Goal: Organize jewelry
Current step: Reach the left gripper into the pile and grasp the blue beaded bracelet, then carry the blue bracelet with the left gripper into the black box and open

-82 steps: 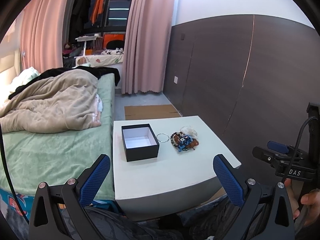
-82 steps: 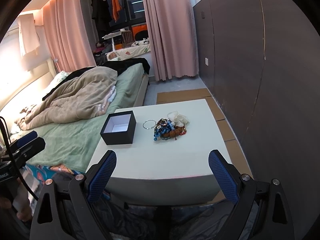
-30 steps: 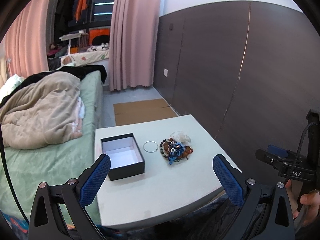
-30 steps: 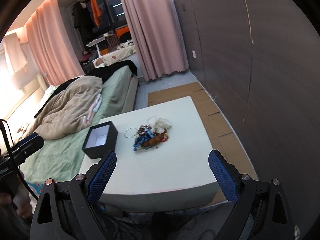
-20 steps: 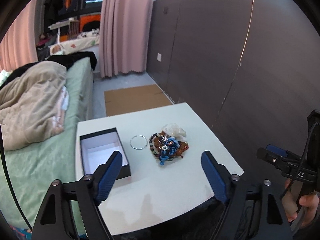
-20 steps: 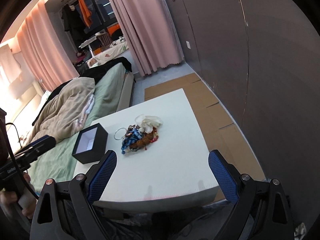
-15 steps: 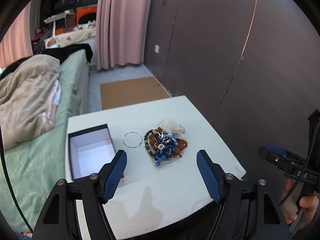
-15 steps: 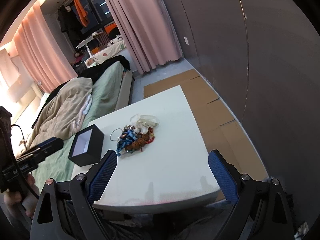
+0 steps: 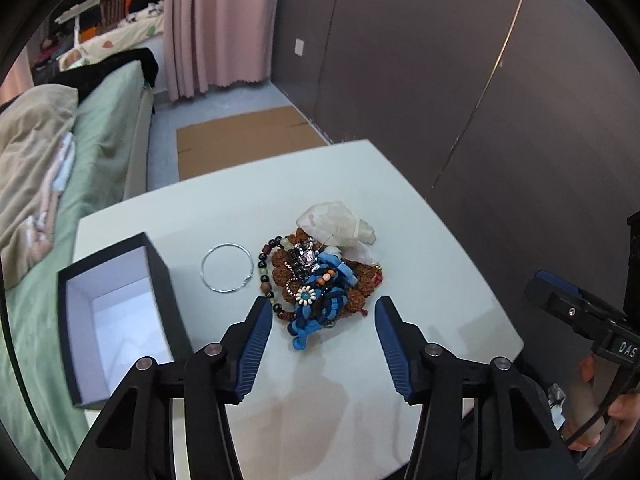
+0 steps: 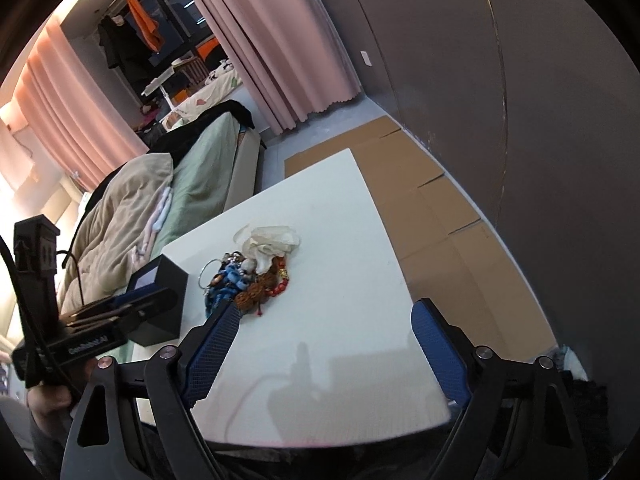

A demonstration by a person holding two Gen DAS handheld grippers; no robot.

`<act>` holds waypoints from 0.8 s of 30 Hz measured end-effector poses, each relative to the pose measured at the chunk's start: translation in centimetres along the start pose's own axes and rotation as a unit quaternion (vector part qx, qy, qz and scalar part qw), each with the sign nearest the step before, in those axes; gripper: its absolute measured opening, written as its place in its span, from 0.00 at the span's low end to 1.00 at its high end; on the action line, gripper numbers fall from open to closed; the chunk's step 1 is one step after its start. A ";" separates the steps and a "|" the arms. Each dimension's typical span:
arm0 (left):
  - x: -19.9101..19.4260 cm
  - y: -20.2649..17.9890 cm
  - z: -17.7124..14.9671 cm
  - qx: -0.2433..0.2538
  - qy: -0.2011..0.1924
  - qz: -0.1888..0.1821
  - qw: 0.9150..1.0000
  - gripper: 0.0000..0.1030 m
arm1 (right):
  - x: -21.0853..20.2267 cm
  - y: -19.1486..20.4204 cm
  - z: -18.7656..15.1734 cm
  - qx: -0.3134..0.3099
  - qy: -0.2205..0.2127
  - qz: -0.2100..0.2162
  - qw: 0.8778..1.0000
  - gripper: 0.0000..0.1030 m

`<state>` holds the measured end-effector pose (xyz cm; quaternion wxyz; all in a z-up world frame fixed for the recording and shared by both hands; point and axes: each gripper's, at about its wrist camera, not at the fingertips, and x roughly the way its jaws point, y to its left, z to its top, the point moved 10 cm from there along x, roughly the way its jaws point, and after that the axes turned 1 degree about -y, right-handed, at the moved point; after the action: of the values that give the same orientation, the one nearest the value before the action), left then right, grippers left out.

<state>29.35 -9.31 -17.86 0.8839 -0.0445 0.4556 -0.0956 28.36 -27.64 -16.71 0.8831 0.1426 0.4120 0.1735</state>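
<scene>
- The jewelry pile (image 9: 320, 280) lies near the middle of the white desk (image 9: 420, 240), a tangle of blue cord bracelets, brown bead strands, dark and green beads and a small silver piece, with a crumpled clear bag (image 9: 336, 224) touching its far side.
- A thin silver ring (image 9: 227, 267) lies flat on its own between the pile and the open black box (image 9: 120, 312); it touches neither the box nor, as far as can be told, the pile.
- The box stands at the desk's edge next to the bed (image 9: 100, 128), its white inside showing nothing in it.
- The left gripper (image 9: 322, 328) hangs just short of the pile, tilted down at it; its jaws have just been closing, now half apart, with only the pile's near tip between the blue pads and nothing pressed.
- The right gripper (image 10: 324, 344) stands wide and released over bare desk, to the right of the pile, holding nothing.
- Likely handling: the pieces are light and limp, and the strands look interlocked, so lifting one may drag others along.
- The thick blue cord loop at the near end offers the softest, least slippery hold; round beads could roll out of the pads.
- The ring is stiff, thin and flat on the desk, so it probably needs a pinch across its rim.
</scene>
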 end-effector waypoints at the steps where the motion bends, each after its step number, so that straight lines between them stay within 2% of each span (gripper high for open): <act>1: 0.6 0.0 0.0 -0.001 0.005 -0.001 1.000 0.50 | 0.4 -0.1 0.1 0.002 0.002 0.001 1.000 0.85; 6: 2.7 0.3 0.2 -0.001 0.022 0.001 1.000 0.49 | 2.2 -0.3 0.6 0.010 0.008 0.009 1.000 0.85; 13: 5.1 0.8 0.1 -0.003 0.040 0.004 0.999 0.36 | 4.4 0.0 1.8 0.016 0.017 0.033 0.999 0.85; 14: 5.1 0.8 0.1 -0.004 0.037 0.003 0.999 0.36 | 4.8 0.2 2.1 0.016 0.018 0.039 0.999 0.85; 15: 5.0 0.9 0.2 -0.003 0.033 0.006 0.999 0.29 | 5.1 0.4 2.4 0.015 0.019 0.043 0.999 0.85; 16: 4.9 0.8 0.2 0.002 0.031 0.009 0.999 0.17 | 5.5 0.6 2.7 0.015 0.021 0.049 0.998 0.85; 24: 2.5 1.3 1.3 -0.001 0.002 0.001 1.000 0.14 | 8.5 5.0 4.8 0.000 0.038 0.101 0.994 0.85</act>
<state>32.00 -8.63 -19.35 0.8832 -0.0451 0.4571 -0.0944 36.25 -20.04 -17.54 0.8449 0.1767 0.4282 0.2674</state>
